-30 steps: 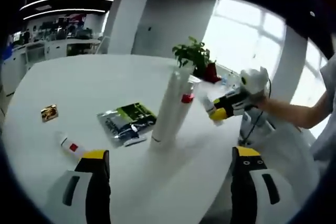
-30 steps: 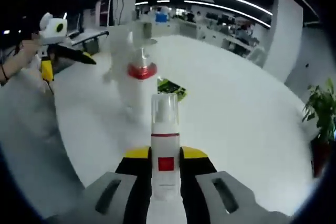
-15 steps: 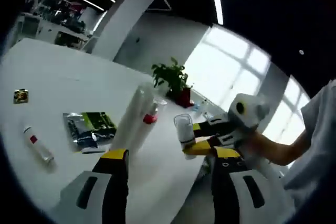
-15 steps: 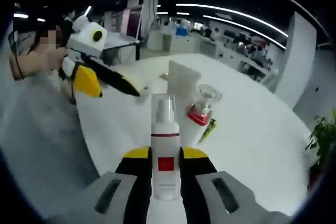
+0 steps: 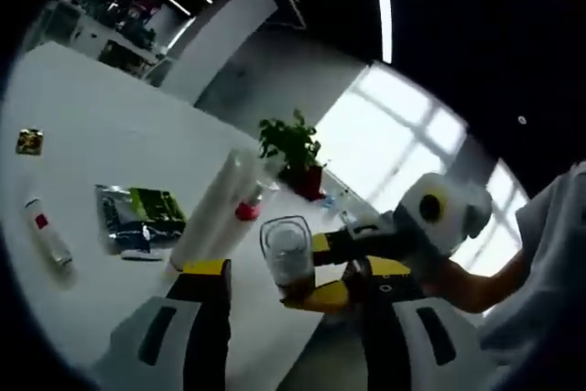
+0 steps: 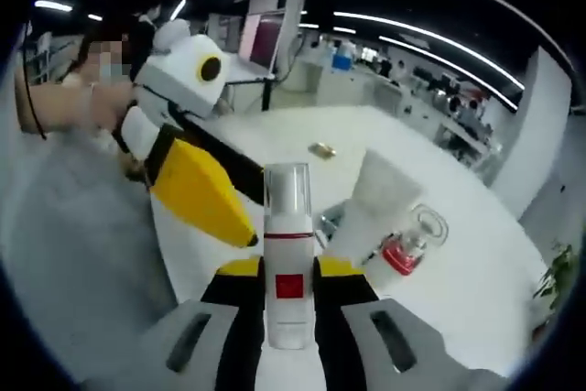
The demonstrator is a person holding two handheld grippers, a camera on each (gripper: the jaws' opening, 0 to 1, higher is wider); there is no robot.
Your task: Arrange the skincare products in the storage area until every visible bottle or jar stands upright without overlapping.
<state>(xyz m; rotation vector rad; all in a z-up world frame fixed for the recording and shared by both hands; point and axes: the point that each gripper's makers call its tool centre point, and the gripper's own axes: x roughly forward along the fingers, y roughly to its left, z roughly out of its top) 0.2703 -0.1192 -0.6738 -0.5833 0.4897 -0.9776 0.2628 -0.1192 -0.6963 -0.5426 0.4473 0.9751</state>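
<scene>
- Right hand-held gripper: jaws clamped on a white pump bottle w/ red label and clear cap, held upright in the air at 6 o'clock of the right gripper view. Same bottle is seen cap-first in the left gripper view, centre, between that view's own jaws.
- Left hand-held gripper: jaws apart, nothing held. It is also seen at 10 o'clock of the right gripper view, its yellow tip just beside the bottle's cap.
- White surface: a tall white tube stands cap-down at centre, a small clear jar w/ red band next to it; whether they touch can't be told.
- Lying flat and not yet upright: a small white bottle w/ red mark at 9 o'clock of the left gripper view.
- A green-black packet lies near the tube, a small gold packet at 10 o'clock.
- Judged: bottle in transit or handover, most of the arranging still open.
- Risks:
  - the two grippers are v. close, so a knock could twist the bottle out of the clamp;
  - if set down next to the tube, a nudge could tip tube or jar;
  - placing near the edge of the surface could lead to a fall.
</scene>
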